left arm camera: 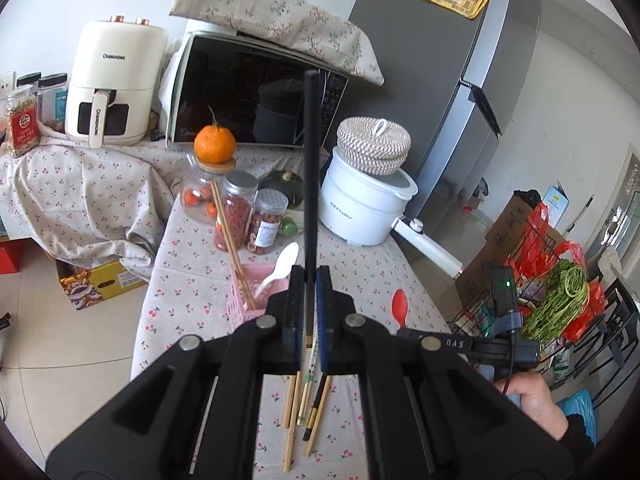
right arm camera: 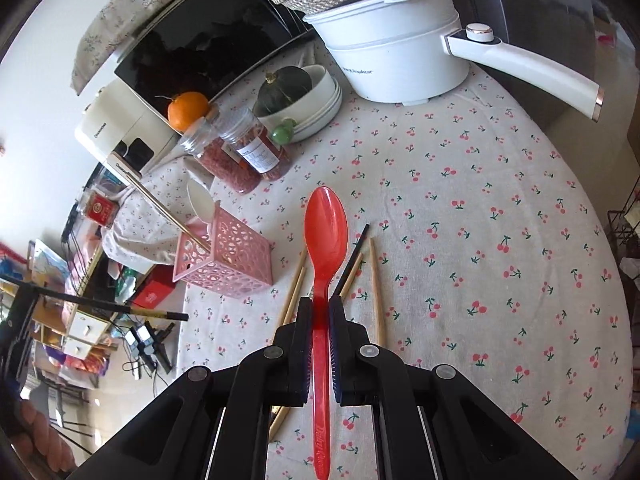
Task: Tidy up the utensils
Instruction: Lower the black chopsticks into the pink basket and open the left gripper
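Note:
My left gripper is shut on a black chopstick that sticks up and away over the table. My right gripper is shut on the handle of a red spoon, held above the cherry-print cloth. The spoon's bowl also shows in the left wrist view. A pink lattice basket stands to the left and holds a white spoon and wooden chopsticks. Several loose wooden chopsticks and one black chopstick lie on the cloth under the grippers.
Behind the basket stand spice jars, an orange on a jar, stacked bowls with a dark squash, and a white electric pot. A microwave and air fryer sit further back. A wire rack stands right of the table.

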The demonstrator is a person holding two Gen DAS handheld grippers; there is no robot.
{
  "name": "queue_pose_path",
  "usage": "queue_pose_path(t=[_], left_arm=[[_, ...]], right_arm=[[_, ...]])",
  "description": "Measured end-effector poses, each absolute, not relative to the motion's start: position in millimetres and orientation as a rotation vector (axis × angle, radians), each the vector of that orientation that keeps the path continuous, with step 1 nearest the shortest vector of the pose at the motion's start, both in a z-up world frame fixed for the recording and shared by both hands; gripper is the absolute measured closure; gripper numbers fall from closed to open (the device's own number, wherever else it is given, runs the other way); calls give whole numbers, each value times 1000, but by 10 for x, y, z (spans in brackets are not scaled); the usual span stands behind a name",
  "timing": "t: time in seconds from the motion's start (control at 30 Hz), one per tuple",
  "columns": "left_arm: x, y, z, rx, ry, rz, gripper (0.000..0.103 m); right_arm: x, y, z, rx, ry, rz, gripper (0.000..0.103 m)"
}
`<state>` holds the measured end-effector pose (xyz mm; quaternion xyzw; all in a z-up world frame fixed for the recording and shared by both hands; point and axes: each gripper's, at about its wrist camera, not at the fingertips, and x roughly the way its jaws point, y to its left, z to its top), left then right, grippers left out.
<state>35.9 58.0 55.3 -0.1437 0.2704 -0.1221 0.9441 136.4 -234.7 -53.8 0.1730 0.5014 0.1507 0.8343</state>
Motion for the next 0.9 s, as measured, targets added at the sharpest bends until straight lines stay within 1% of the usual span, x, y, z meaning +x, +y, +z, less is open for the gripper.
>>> queue_pose_path(t=[0.13, 0.3, 0.47, 0.7, 0.9], left_arm=[[440, 568, 648, -281, 456, -196, 97], [683, 500, 518, -273, 440, -172, 97], [952, 479, 388, -297, 486, -133, 97], [1137, 380, 231, -244, 552, -115, 97], [1344, 370, 10, -260, 675, -101, 97]], right_arm=[[1270, -2385, -413, 358, 1025, 330, 95], [1257, -2465, -354, 367, 999, 334, 95], [1287, -2527, -349, 419, 993, 342, 95], [1328, -2599, -295, 409, 963, 326, 95], [1345, -2669, -298, 436, 951, 315, 95]])
